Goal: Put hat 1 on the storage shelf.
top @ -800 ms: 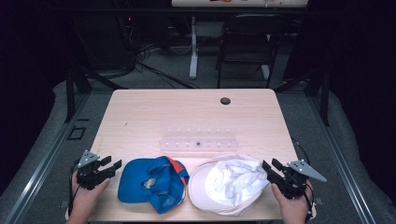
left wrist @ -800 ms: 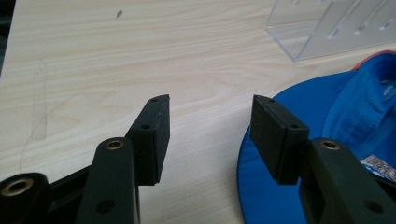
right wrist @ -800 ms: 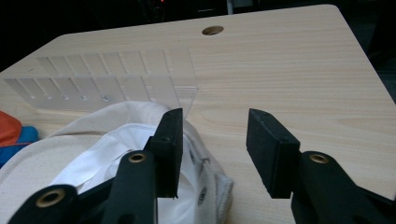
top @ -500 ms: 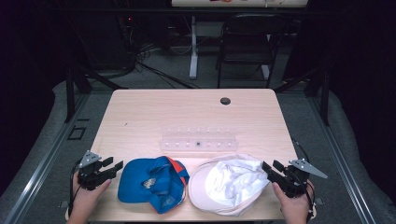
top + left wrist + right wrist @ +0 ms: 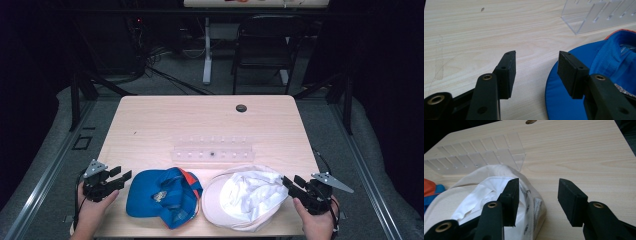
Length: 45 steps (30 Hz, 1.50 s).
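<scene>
A blue cap (image 5: 162, 196) with an orange trim lies upside down at the table's near edge, left of centre. Beside it on the right lies a white cap (image 5: 245, 195), also upside down. My left gripper (image 5: 121, 176) hovers just left of the blue cap, jaws open and empty; in the left gripper view (image 5: 536, 67) the blue brim (image 5: 564, 100) lies under the right jaw. My right gripper (image 5: 292, 182) sits at the white cap's right edge, open, holding nothing; in the right gripper view (image 5: 537, 195) the white cap (image 5: 481, 197) lies under the left jaw.
A clear acrylic rack (image 5: 212, 149) with several slots stands mid-table behind the caps. A round cable hole (image 5: 241, 108) is near the far edge. Bare wood (image 5: 165, 125) lies beyond the rack. A chair and cables stand on the floor behind the table.
</scene>
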Each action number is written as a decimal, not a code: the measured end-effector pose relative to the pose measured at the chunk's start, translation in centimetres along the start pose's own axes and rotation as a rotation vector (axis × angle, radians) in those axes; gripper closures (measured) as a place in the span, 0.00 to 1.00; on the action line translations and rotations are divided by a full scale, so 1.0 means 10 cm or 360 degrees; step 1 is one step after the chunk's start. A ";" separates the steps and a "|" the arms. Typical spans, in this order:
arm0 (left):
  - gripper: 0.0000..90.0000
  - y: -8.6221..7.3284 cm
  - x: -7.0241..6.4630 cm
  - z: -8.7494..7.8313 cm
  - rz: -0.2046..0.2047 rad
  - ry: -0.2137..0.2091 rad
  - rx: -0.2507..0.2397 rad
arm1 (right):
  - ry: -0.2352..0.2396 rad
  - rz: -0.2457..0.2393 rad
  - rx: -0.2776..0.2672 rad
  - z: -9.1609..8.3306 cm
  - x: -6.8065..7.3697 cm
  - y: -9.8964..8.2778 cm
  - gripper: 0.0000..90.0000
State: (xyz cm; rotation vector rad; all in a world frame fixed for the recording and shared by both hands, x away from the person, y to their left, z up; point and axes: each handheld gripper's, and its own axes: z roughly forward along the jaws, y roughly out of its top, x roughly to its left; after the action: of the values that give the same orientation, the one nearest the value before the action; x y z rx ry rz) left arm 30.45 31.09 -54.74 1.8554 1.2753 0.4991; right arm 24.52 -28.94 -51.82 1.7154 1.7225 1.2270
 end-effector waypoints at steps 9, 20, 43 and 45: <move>0.55 -0.01 -0.05 0.04 0.0007 0.0014 0.0006 | 0.0098 0.0027 0.0186 -0.08 0.08 0.17 0.58; 0.55 -0.01 -0.08 0.07 0.0022 -0.0009 0.0018 | 0.0019 -0.0100 0.0455 -0.02 0.24 0.49 0.56; 0.55 -0.01 -0.09 0.06 0.0029 -0.0009 0.0008 | -0.0149 -0.0151 0.0990 0.12 0.34 1.02 0.56; 0.55 -0.01 -0.08 0.06 0.0026 -0.0011 0.0003 | -0.0157 -0.0137 0.1025 0.14 0.34 1.01 0.56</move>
State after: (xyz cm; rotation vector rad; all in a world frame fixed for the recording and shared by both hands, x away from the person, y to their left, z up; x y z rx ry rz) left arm 30.49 30.11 -55.11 1.8692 1.2575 0.4998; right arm 31.00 -26.82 -43.51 1.9613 2.2562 0.5566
